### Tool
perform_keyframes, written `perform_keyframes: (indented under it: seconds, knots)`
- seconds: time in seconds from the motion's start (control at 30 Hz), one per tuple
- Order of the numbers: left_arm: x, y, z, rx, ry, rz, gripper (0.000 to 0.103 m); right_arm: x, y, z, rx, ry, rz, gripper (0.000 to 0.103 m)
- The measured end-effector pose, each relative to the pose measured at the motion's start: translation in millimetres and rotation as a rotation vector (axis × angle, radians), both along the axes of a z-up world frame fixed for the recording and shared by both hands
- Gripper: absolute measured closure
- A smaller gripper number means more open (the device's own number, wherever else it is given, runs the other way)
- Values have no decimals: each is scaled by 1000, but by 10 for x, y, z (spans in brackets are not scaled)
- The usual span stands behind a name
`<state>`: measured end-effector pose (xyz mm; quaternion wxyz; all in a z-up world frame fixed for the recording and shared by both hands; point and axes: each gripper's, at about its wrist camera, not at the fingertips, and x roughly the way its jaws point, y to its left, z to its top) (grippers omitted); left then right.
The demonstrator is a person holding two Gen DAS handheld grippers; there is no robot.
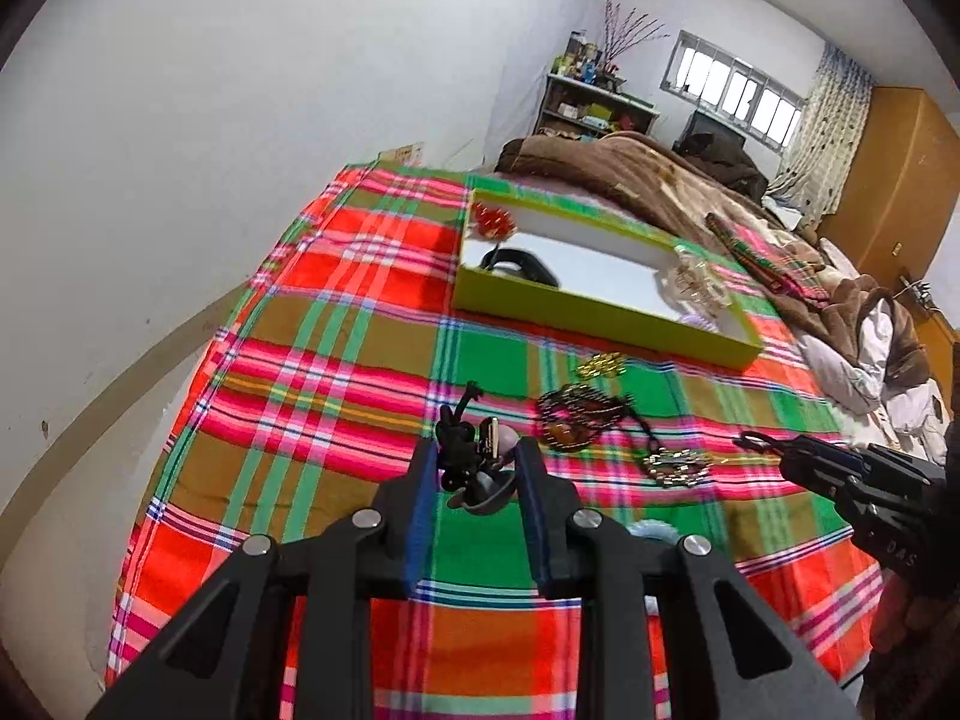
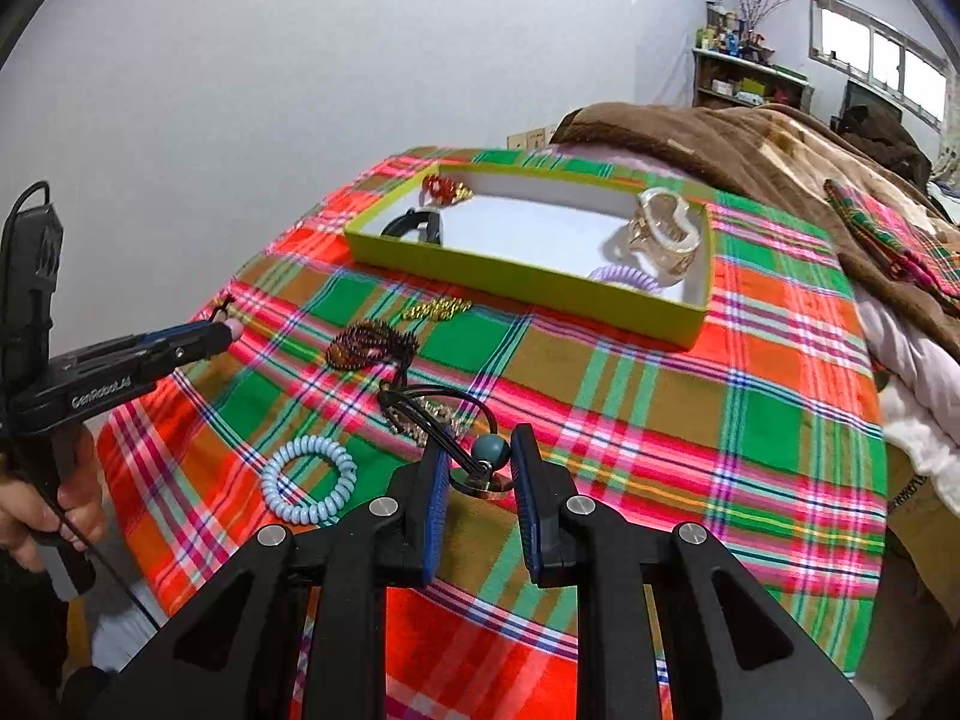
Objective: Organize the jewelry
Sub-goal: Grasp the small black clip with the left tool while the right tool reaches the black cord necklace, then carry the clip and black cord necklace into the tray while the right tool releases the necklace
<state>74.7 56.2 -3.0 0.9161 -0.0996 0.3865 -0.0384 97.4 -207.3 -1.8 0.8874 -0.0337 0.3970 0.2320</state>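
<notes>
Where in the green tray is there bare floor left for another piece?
The tray is bare across its white middle, between the black band and red piece at its left end and the clear claw clip and lilac coil tie crowding its right end.

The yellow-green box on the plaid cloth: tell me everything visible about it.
The yellow-green box is a shallow, open, lidless rectangular tray, cardboard by its look, with a white interior. It lies flat on the plaid cloth, beyond both grippers and untouched by them. Inside: a red ornament, a black band, a translucent claw clip and a lilac coil tie.
</notes>
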Motion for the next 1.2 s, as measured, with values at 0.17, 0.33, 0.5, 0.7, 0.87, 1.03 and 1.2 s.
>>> perform_keyframes:
  seconds: [0.17, 0.33, 0.5, 0.7, 0.87, 1.03, 1.2]
  knots:
    - [-24, -72, 128, -1, -28, -19, 75, -11, -78, 110, 16, -16, -16, 82]
    - [35, -141, 215, -8, -40, -39, 75, 15, -108, 194, 19, -33, -19, 82]
    - [180, -231, 277, -2, -48, -70, 75, 138, -120, 244, 28, -37, -27, 82]
    - [445, -328, 350, 8, -56, -108, 75, 429, -129, 271, 48, -31, -50, 82]
    - [766, -389, 378, 13, -52, -144, 75, 740, -116, 251, 44, -24, -68, 82]
    - [1124, -453, 338, 14, -41, -185, 75, 1048, -69, 199, 34, -13, -80, 82]
    - [1516, -520, 262, 17, -29, -223, 75, 1338, 6, 98, 18, 6, -82, 82]
